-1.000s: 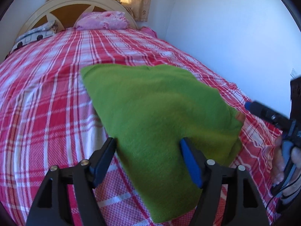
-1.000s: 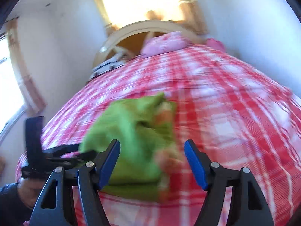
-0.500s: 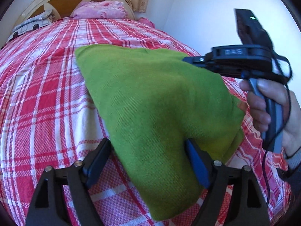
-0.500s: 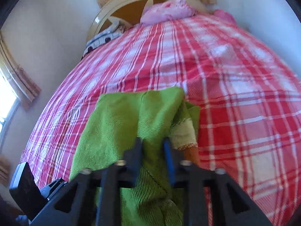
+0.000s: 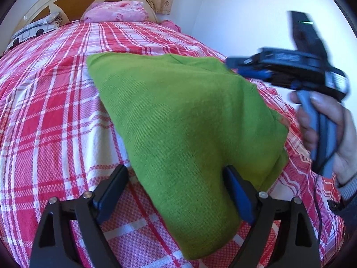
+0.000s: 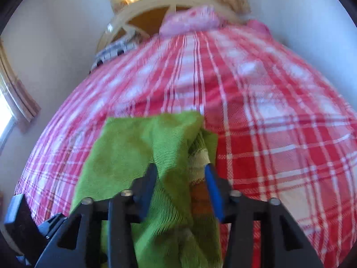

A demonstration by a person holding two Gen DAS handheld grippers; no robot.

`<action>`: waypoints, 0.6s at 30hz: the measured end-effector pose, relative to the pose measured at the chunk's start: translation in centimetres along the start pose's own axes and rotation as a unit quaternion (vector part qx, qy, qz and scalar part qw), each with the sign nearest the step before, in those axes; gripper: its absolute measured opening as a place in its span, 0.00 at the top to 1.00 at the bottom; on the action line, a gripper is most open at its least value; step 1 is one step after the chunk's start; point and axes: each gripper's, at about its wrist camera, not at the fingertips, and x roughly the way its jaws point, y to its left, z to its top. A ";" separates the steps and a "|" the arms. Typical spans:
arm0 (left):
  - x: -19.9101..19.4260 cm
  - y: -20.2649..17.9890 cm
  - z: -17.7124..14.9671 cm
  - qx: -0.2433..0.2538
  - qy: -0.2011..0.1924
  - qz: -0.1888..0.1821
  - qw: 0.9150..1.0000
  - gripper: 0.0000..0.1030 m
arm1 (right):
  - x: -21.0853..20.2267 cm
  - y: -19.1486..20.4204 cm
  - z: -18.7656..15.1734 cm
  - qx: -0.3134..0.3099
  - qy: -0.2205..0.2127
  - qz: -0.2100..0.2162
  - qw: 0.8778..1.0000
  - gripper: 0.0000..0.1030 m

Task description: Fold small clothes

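While the folded green knitted garment (image 5: 185, 120) lay flat on the red and white checked bedspread (image 5: 51, 116), both grippers hovered over it near the foot end of the bed. The left gripper (image 5: 176, 192) pointed down at the near end of the cloth. Its black and blue fingers (image 5: 236, 192) were opening wide, with the cloth lying between them, and they did not pinch it. The right gripper (image 6: 180, 187) sat over the garment's side near the right edge of the bed. Its fingers (image 6: 213, 189) were opening too, and a bump of green cloth stood between them, with a pale and orange striped bit (image 6: 198, 165) peeking out beside it. They looked let go, though the picture was blurry there. In the left wrist view, a person's hand (image 5: 328, 131) held the handle of the right gripper. Far off at the head of the bed lay a pink pillow (image 5: 118, 11) against the cream and brown wooden headboard (image 5: 67, 2).
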 end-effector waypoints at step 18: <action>-0.1 -0.3 0.0 0.007 0.006 -0.003 1.000 0.08 | -1.2 4.1 -11.4 -0.108 0.092 -0.011 0.990 0.59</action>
